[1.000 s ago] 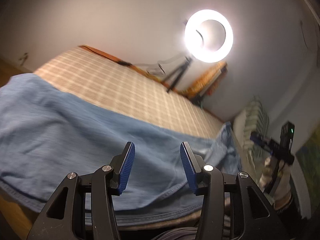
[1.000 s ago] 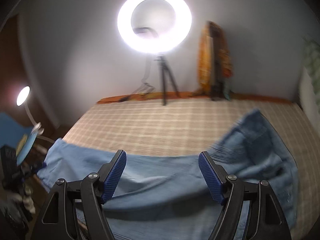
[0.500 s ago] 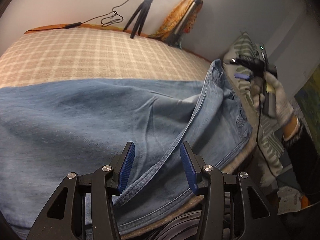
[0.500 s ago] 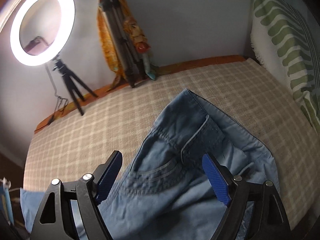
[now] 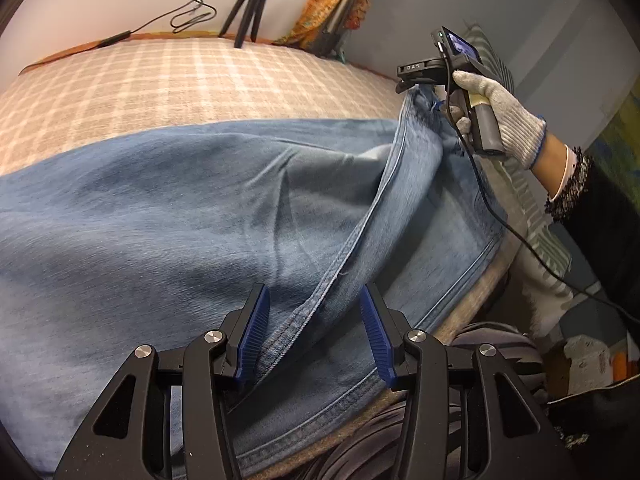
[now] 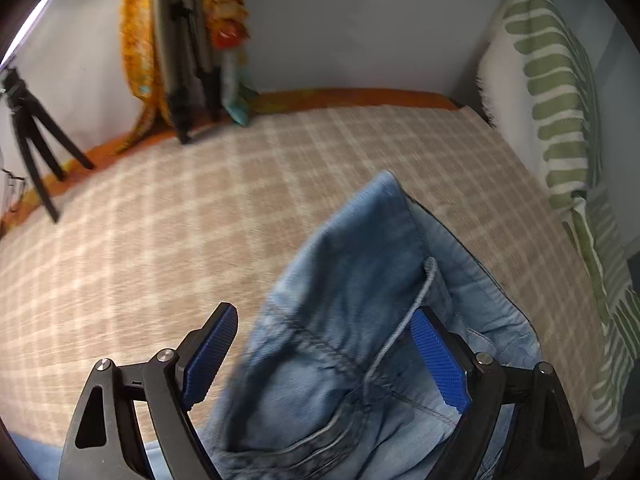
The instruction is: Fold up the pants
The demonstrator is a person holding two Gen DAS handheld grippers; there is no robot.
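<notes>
Blue denim pants (image 5: 180,208) lie spread across a beige checked bed (image 5: 192,80). My left gripper (image 5: 314,312) is open, its blue pads either side of a raised seam fold (image 5: 332,276) near the bed's front edge. My right gripper (image 6: 320,344) is open over the waistband end (image 6: 360,280), with the denim between its pads. In the left wrist view the right gripper (image 5: 420,80), held in a gloved hand (image 5: 500,116), sits at the waistband corner at the far right.
A tripod (image 5: 250,4) and a cable (image 5: 188,12) stand at the bed's far edge by the wall. An orange cloth (image 6: 140,40) hangs over a folded stand. A green striped pillow (image 6: 560,120) leans at the right side.
Both grippers have dropped closer to the pants. The right gripper has reached the waistband corner. The left gripper now straddles the seam fold. The ring light has left both views.
</notes>
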